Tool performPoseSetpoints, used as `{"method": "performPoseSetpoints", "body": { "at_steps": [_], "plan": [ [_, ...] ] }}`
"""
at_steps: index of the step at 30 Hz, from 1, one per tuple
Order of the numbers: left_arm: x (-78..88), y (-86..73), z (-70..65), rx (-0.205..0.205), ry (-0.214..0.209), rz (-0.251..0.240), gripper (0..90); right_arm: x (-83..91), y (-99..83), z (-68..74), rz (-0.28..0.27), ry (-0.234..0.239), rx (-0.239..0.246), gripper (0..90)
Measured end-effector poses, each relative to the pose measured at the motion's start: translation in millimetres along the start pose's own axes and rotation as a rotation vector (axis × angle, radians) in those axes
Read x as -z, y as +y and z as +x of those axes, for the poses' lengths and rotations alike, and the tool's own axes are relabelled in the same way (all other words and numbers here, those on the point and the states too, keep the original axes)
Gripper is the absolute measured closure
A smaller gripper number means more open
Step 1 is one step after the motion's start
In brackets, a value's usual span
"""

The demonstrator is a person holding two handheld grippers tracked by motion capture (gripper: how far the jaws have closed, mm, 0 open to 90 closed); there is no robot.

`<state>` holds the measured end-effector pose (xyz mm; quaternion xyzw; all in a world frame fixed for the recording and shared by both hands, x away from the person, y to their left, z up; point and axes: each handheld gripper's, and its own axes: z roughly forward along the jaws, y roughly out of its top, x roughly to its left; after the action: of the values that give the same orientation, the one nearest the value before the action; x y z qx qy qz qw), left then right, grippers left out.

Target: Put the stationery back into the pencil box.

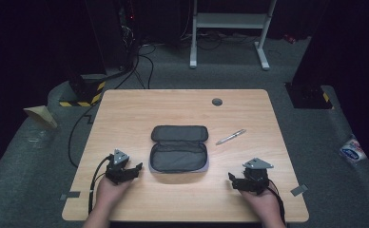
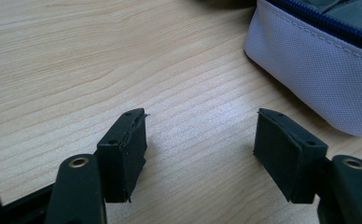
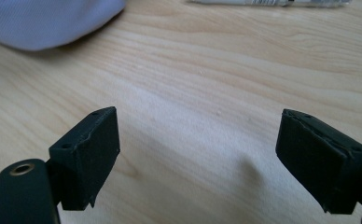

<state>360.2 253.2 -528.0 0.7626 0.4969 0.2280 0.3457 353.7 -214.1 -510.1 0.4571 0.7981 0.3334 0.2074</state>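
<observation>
left hand-held gripper (image 1: 136,170): at 7 o'clock on the table (image 1: 125,114), jaws spread wide with nothing between them, only bare wood beneath; in the left gripper view its pads (image 2: 123,154) are matt black blocks with screw holes, and the case's pale wall sits just beside the far one.
right hand-held gripper (image 1: 231,179): at 5 o'clock, jaws also standing wide and empty, pointing across the wood towards the case and pen.
pencil case (image 1: 179,148): at the table's centre, between the two grippers, lying unzipped and folded flat open. Woven fabric, pale grey-lilac outside, darker grey lining, a blue zip (image 2: 328,25) round the rim.
case handling: likely light, soft and floppy; the walls would give under the pads rather than resist. The coarse weave should not slip. Best hold, I judge, is a pinch on the stitched rim or side wall near a corner, where the fabric is doubled.
pen (image 1: 230,137): at 2 o'clock from the case, well apart from it, lying slantwise. Slim, stiff, smooth and silvery; it looks light, apt to roll, and best taken across the middle of its barrel.
table surface: light wood-grain laminate, smooth, rounded corners, a grey cable cap (image 1: 217,101) at 12 o'clock.
</observation>
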Motion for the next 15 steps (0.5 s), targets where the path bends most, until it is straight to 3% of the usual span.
{"method": "performPoseSetpoints", "body": {
  "at_steps": [15],
  "plan": [
    [-0.7,0.8,0.4,-0.006,-0.002,0.000,34.4,-21.1,35.3,15.0,-0.055,-0.002,-0.050,27.2]
  ]
}}
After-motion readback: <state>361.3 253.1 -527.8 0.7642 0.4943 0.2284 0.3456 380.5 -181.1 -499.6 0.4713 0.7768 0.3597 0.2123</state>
